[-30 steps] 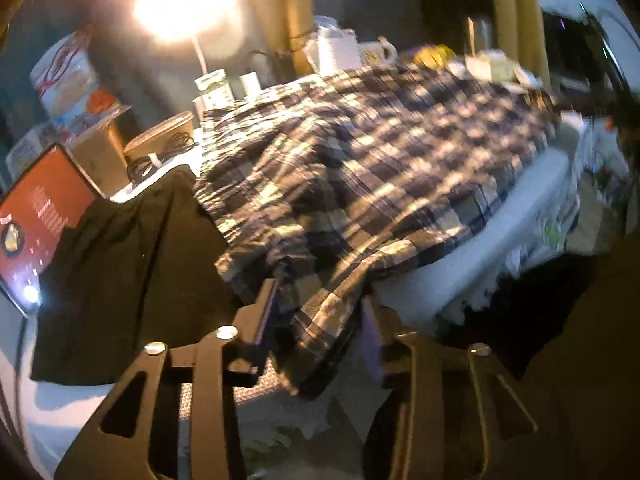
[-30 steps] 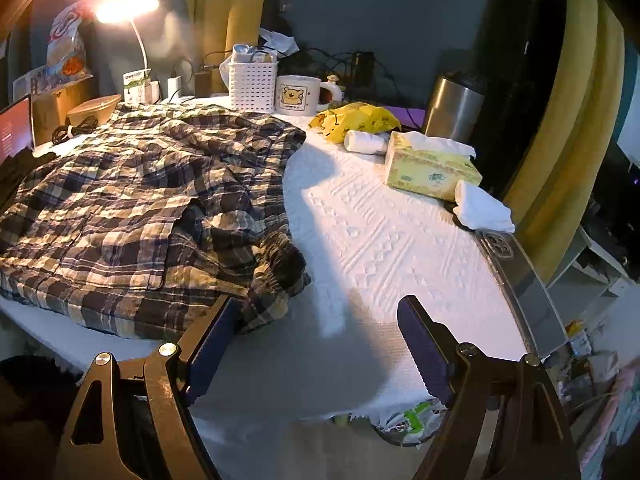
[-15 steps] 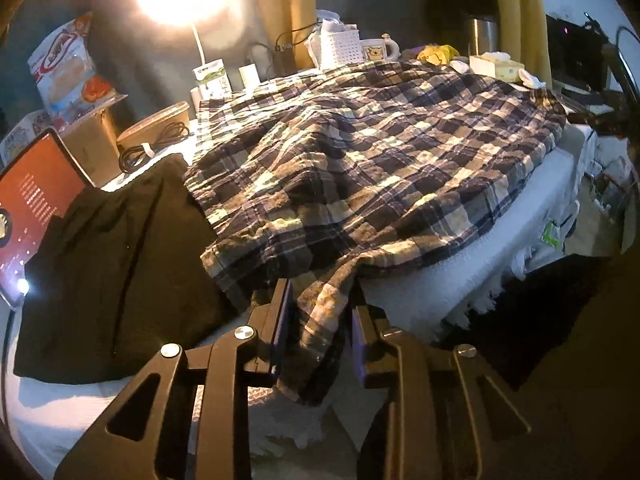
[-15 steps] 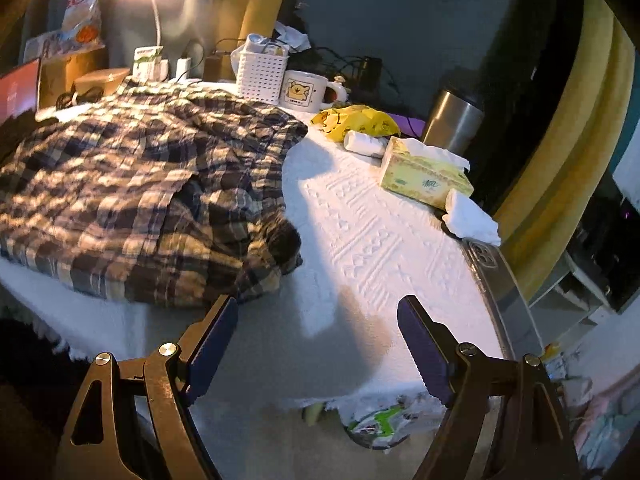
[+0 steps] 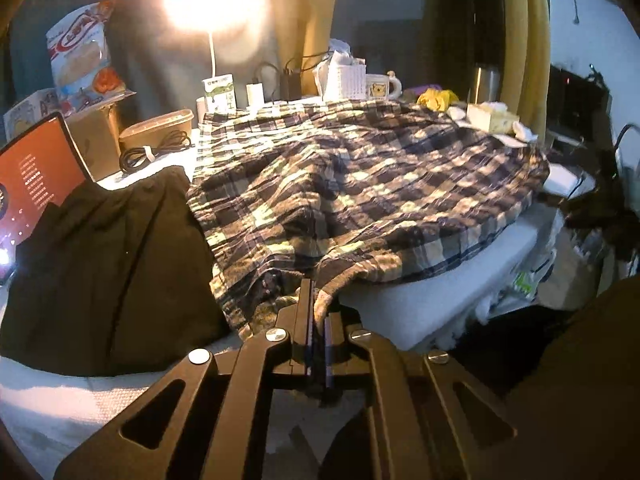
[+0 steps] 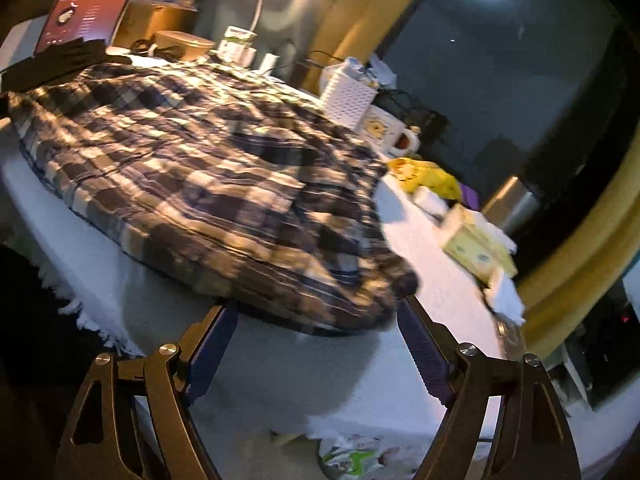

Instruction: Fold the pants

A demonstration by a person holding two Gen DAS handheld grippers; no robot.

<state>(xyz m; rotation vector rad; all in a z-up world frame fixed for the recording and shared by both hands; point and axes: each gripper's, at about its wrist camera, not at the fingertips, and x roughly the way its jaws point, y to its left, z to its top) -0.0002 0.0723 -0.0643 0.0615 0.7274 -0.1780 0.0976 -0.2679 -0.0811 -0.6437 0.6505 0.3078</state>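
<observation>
Plaid pants [image 5: 360, 184]: left gripper [image 5: 316, 316] jaws clamp their edge; right gripper [image 6: 316, 332] jaws spread.

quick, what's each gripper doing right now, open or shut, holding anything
Left gripper: shut on the near edge of the plaid pants.
Right gripper: open, holding nothing, jaws spread at the pants' near edge.

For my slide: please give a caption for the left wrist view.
Left gripper shut on the plaid pants at the table edge.
</observation>
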